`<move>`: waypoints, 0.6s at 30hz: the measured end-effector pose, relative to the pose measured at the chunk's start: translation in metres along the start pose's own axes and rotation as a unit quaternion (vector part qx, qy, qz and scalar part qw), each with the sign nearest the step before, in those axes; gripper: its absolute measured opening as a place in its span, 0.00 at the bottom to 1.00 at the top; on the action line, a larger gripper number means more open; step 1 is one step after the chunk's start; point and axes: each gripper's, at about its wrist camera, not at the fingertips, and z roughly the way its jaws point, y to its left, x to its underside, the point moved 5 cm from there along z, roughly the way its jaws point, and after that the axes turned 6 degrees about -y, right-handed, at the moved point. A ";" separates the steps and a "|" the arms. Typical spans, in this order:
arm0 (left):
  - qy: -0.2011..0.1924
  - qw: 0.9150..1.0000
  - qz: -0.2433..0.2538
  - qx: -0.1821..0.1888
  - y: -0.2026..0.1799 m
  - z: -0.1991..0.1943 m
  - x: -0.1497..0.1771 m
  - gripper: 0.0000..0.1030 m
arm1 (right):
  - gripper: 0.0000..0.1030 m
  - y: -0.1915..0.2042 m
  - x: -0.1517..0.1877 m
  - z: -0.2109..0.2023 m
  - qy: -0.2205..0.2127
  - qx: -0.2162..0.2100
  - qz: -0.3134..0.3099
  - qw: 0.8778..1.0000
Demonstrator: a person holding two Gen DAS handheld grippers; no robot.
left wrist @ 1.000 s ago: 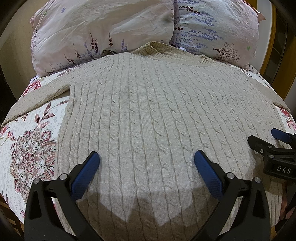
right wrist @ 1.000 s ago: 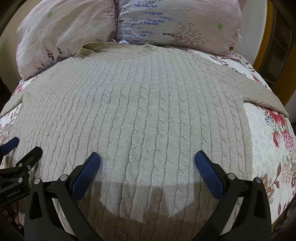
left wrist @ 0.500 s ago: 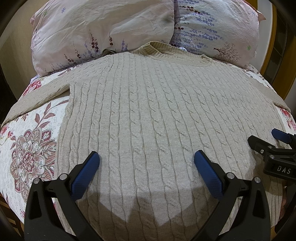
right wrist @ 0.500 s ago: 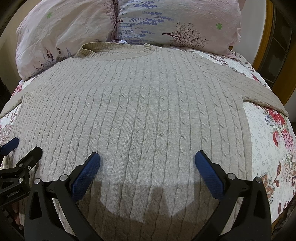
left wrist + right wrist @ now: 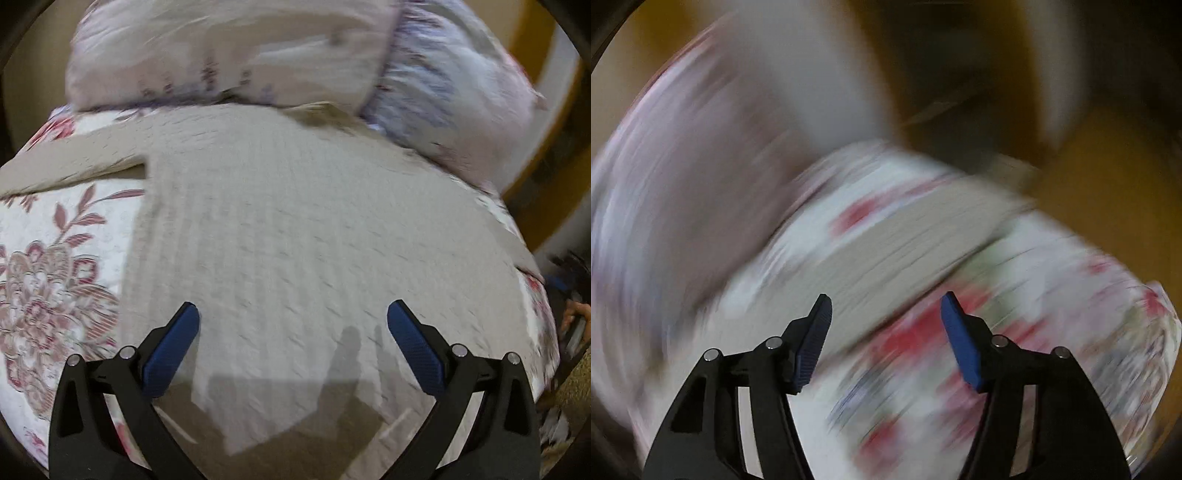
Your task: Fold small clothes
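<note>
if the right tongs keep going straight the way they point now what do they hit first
Probably the beige sleeve lying on the floral bedspread; it sits just ahead between the open right tongs. Heavy motion blur leaves depth uncertain.

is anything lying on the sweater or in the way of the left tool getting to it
Nothing visible. The sweater lies spread flat on the bedspread, bare on top, right in front of the open left tool. The pillows only touch its collar end. The right wrist view is too blurred to judge.
</note>
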 end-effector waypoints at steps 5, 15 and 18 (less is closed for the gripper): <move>-0.022 0.999 -0.019 -0.038 0.019 0.001 -0.027 0.98 | 0.49 -0.079 -0.047 0.054 0.031 0.019 0.163 0.986; -0.062 0.979 -0.170 -0.096 0.135 -0.022 -0.082 0.98 | 0.07 -0.043 -0.061 0.050 -0.031 0.004 0.095 0.995; -0.092 0.960 -0.245 -0.097 0.188 -0.036 -0.093 0.98 | 0.07 0.056 -0.050 0.007 -0.061 -0.099 -0.023 0.993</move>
